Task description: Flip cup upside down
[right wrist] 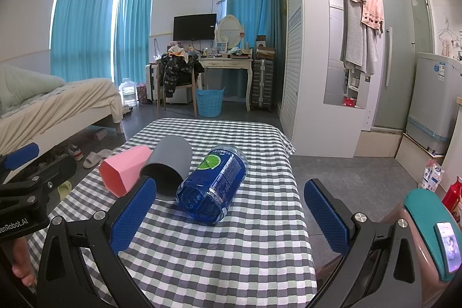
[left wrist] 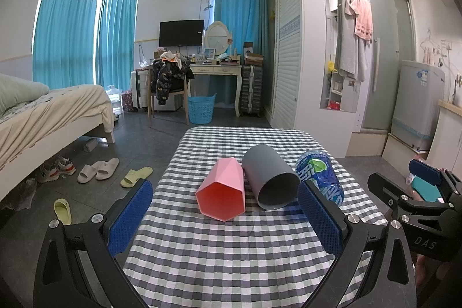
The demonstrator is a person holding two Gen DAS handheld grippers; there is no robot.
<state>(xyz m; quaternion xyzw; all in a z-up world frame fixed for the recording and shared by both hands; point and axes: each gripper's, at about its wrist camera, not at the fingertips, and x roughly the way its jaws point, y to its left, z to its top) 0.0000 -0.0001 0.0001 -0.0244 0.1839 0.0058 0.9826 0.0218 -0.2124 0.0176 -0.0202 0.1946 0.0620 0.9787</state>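
Pink cup (left wrist: 221, 192) lies on its side mid-table (left wrist: 231, 264), mouth toward the near edge, dead ahead of the left gripper (left wrist: 223, 217), whose jaws stand apart and empty, as do those of the farther right gripper (right wrist: 229, 217).

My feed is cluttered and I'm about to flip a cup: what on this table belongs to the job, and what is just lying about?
Job:
- pink cup, on its side
- grey cup, on its side
- left hand-held gripper, open
- right hand-held gripper, open

Lying about:
- blue bottle, on its side
- checked tablecloth
- slippers on the floor
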